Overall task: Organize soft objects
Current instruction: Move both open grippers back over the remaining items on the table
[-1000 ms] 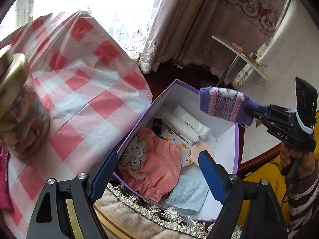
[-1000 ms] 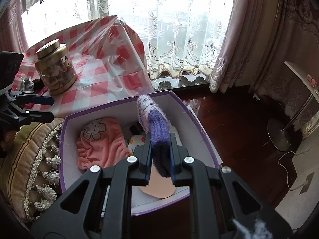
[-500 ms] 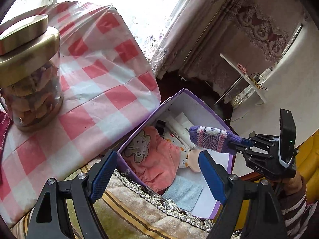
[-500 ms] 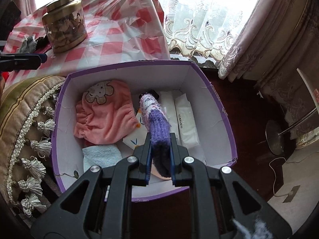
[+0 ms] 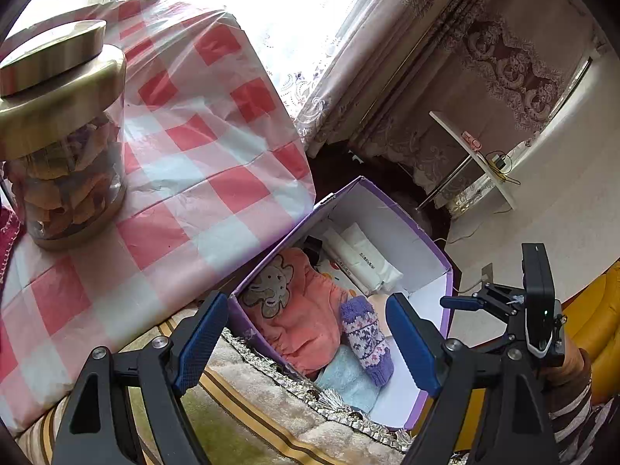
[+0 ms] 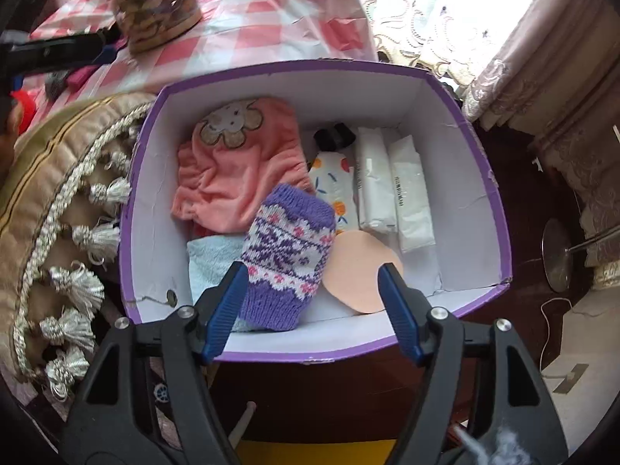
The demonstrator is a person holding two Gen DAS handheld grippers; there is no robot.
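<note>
Purple box (image 6: 465, 162), frame centre: knitted purple sock (image 6: 286, 255) over pink garment (image 6: 240, 170) and blue cloth (image 6: 209, 259). Right gripper (image 6: 314, 302) opening, pads clear of sock. Left gripper (image 5: 306, 345) spread, empty.

Daylight enters through the window (image 5: 271, 4), which is overexposed to plain white in both views. The checked cloth (image 5: 201, 162) beneath it carries soft glare along its creases. Inside the purple box (image 6: 484, 178) the light is even and the shadows are weak. Fisheye distortion bends straight edges, and the corners go black. Both views are sharp at centre; the jar (image 6: 155, 4) is slightly blurred.
</note>
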